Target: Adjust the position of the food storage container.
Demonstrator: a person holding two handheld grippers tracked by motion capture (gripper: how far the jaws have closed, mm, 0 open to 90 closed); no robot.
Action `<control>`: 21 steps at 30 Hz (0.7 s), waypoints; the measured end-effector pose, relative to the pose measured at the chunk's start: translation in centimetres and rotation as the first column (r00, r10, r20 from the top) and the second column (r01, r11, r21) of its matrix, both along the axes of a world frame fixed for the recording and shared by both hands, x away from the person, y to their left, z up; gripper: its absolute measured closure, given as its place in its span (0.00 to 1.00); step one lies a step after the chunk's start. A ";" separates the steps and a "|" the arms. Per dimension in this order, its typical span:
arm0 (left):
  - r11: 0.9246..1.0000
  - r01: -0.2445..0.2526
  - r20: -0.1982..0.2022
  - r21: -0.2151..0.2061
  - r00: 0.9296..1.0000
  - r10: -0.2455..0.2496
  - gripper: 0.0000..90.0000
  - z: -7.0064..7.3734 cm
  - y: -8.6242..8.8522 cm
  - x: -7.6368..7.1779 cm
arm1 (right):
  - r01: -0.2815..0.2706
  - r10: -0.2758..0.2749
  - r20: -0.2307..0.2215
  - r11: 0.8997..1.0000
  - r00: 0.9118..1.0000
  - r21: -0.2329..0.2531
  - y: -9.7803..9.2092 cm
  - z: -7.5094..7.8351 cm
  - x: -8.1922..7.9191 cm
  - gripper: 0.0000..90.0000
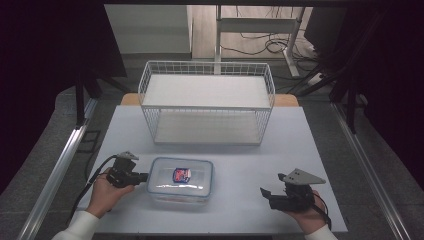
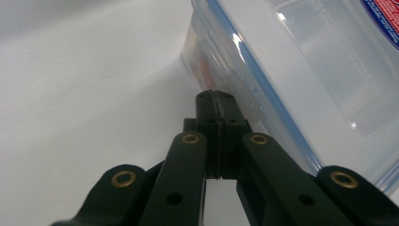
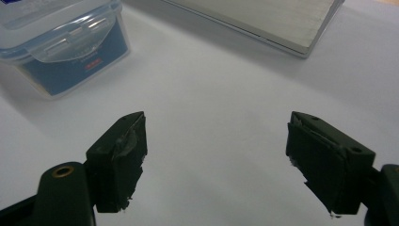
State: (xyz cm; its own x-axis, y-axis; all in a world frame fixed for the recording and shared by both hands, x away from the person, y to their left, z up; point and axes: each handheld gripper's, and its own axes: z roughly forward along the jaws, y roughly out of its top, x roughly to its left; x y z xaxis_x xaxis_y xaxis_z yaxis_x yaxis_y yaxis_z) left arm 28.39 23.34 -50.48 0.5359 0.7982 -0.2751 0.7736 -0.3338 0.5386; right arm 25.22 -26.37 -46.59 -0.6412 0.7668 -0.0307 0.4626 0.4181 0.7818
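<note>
Left claw [image 2: 217, 94], closed, touches clear container [image 2: 301, 70].

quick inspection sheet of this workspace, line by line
surface: pale table top, bare around the box.
job's things: clear lidded box with blue seal and a red-blue label, lid on, near the front left; white two-tier wire rack behind it, both shelves bare.
clutter: nothing seen.
grippers: left tool shut, tips at the box's left side, contact cannot be told; right tool open, holding nothing, apart from the box at the front right.
cables: black cable trails from the left tool; loose wires on the floor beyond.
surroundings: metal rails, dark curtains, desk legs behind.
</note>
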 end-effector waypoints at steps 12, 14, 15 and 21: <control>0.998 0.042 -0.006 -0.053 0.999 -0.042 1.00 -0.1 -3.6 -0.5 | -0.002 0.002 -0.004 1.000 1.000 -0.005 0.0 -0.1 0.1 0.23; 0.996 0.054 -0.015 -0.067 0.998 -0.055 1.00 -0.1 -4.1 -0.4 | -0.001 0.001 -0.005 1.000 1.000 -0.006 0.0 -0.1 0.1 0.23; 0.996 0.054 -0.015 -0.067 0.998 -0.055 1.00 -0.1 -4.1 -0.4 | -0.001 0.001 -0.005 1.000 1.000 -0.006 0.0 -0.1 0.1 0.23; 0.994 0.045 -0.022 -0.095 0.999 -0.048 1.00 -0.2 -5.3 -0.1 | -0.001 0.001 -0.004 1.000 1.000 -0.007 0.0 -0.1 0.1 0.23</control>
